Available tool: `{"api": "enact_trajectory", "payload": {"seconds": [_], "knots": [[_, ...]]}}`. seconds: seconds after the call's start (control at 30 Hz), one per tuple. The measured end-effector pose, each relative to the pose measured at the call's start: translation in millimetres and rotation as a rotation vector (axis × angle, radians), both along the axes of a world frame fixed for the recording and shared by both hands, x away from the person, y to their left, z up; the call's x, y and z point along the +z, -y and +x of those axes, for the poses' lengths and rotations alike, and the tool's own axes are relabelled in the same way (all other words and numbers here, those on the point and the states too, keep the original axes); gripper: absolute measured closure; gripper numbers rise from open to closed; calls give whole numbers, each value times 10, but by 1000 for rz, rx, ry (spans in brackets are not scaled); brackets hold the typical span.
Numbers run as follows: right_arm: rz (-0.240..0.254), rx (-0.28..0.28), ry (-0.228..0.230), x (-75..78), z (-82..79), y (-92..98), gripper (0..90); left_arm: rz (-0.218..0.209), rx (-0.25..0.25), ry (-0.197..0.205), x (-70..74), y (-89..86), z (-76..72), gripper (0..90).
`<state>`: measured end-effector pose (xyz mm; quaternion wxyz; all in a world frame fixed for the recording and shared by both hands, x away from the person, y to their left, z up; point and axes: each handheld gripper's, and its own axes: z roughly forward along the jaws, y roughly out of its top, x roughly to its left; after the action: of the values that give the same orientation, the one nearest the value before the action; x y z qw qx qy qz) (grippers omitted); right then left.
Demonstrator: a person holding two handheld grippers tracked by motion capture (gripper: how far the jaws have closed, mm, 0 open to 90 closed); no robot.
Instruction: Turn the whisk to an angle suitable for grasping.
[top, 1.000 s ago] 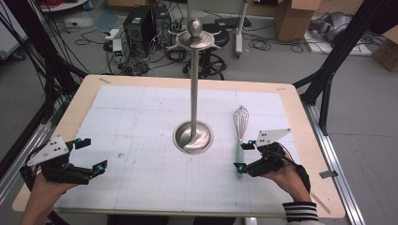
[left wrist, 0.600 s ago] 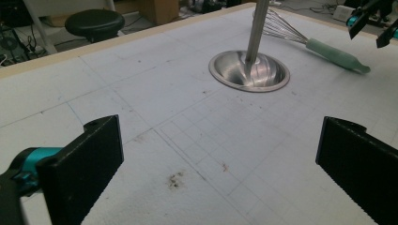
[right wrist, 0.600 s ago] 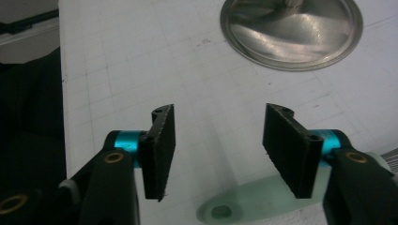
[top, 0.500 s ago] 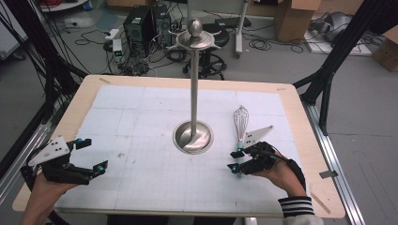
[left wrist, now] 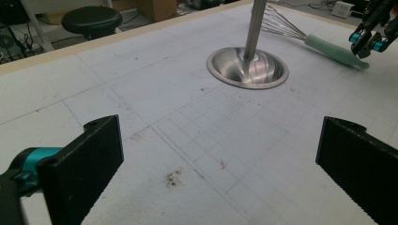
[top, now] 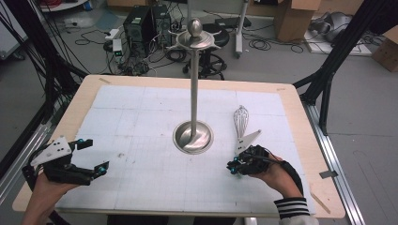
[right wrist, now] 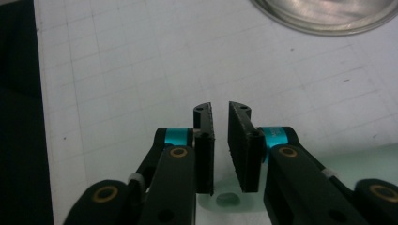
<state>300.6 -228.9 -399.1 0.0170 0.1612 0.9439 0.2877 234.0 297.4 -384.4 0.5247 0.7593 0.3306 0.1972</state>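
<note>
A wire whisk (top: 241, 119) with a pale green handle (left wrist: 334, 50) lies right of a tall metal stand (top: 193, 84). My right gripper (top: 233, 168) is tipped down over the near end of that handle. Its jaws have just been closing and now stand almost together with a thin slit between them (right wrist: 219, 110). The handle's end (right wrist: 226, 199) lies under them, with nothing pinched between the pads. My left gripper (top: 96, 153) rests at the table's near left, its jaws wide open (left wrist: 216, 173) over bare mat.
The stand's round steel base (top: 192, 137) sits mid-table, just left of the whisk. A white gridded mat (top: 141, 117) covers the wooden table (top: 300, 122). Black frame posts, cables and computer gear stand on the floor beyond the far edge.
The right gripper has shifted a little left and toward the near edge, tipped lower, and its jaws have closed from wide apart to nearly together. The left gripper has stayed put.
</note>
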Motion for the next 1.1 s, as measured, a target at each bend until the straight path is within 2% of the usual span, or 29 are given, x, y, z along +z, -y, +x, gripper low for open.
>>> {"api": "enact_trajectory", "payload": {"seconds": [0.03,0.13,0.17,0.47,0.63,1.1], "knots": [[-20,7,-3,-15,-17,-12,848,0,1,0,1,-2,0,17],[-30,20,2,-32,-20,-16,874,-2,1,2,3,-4,-1,17],[-47,30,2,-46,-31,-19,892,-2,0,3,3,-6,-1,17],[-76,67,-10,-100,-58,-54,892,-1,-3,-6,3,-2,-3,17],[-103,62,-18,-139,-77,-52,893,3,-7,0,10,11,-10,17],[-131,66,-23,-176,-95,48,893,6,-9,1,11,7,-18,17]]}}
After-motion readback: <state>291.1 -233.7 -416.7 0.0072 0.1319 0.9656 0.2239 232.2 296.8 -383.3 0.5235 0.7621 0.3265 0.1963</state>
